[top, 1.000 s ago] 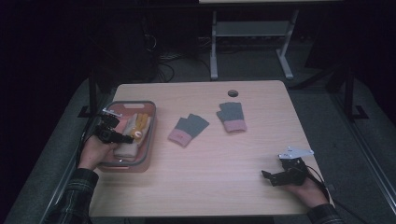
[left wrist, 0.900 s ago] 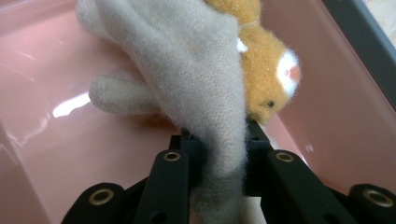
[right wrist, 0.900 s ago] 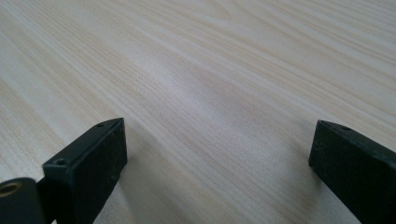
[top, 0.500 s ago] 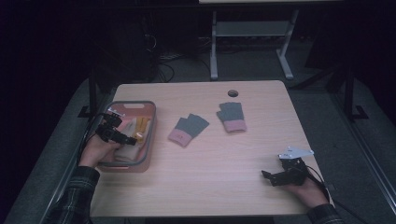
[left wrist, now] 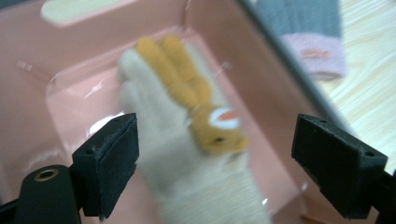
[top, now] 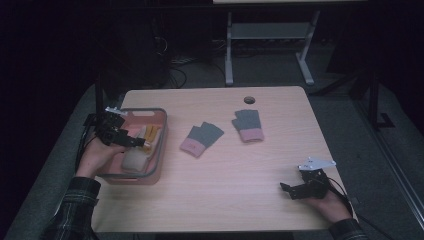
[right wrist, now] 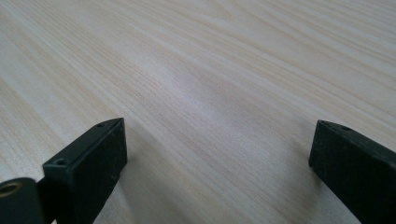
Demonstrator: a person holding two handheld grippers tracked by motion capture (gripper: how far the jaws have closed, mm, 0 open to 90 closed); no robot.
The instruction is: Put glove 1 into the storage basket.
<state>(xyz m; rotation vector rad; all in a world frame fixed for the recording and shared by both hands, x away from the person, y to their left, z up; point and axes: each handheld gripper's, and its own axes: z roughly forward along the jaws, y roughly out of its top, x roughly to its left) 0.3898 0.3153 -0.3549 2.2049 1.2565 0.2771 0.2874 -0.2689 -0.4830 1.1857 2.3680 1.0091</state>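
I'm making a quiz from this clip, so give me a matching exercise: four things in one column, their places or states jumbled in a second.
Things:
1. cream glove
2. grey gloves
3. left gripper
4. right gripper

Places or states:
A. lying on the table's middle
B. open over bare wood near the table's edge
C. lying in the pink bin
D. just opened, nothing between its jaws, above the bin

Pairs: 1-C, 2-A, 3-D, 4-B

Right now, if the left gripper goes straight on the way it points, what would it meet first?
Probably the cream glove with the yellow glove on it, inside the pink bin. The left gripper is open above them; depth is unclear.
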